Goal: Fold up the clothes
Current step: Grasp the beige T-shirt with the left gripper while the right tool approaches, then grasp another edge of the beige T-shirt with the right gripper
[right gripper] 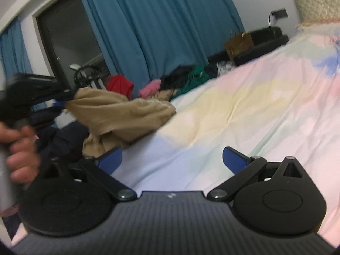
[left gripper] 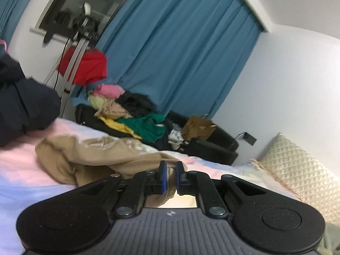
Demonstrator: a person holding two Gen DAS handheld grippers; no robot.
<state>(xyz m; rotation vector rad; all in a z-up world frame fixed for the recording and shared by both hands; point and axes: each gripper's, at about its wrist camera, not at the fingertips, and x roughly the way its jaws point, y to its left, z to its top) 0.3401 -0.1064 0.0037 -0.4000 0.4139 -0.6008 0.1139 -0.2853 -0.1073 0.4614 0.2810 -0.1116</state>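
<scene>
A tan garment (left gripper: 89, 157) lies crumpled on the pastel bed sheet (left gripper: 21, 170). My left gripper (left gripper: 171, 177) is shut on an edge of this tan garment and lifts it off the bed. In the right wrist view the same tan garment (right gripper: 119, 114) hangs from the left gripper (right gripper: 61, 104) at the left. My right gripper (right gripper: 172, 159) is open and empty above the bed sheet (right gripper: 244, 106), to the right of the garment.
A dark navy garment (left gripper: 23, 106) lies at the left of the bed. A heap of coloured clothes (left gripper: 131, 110) sits on a black sofa beyond the bed. Blue curtains (left gripper: 180, 53) hang behind. A cream quilted pillow (left gripper: 297, 170) is at the right.
</scene>
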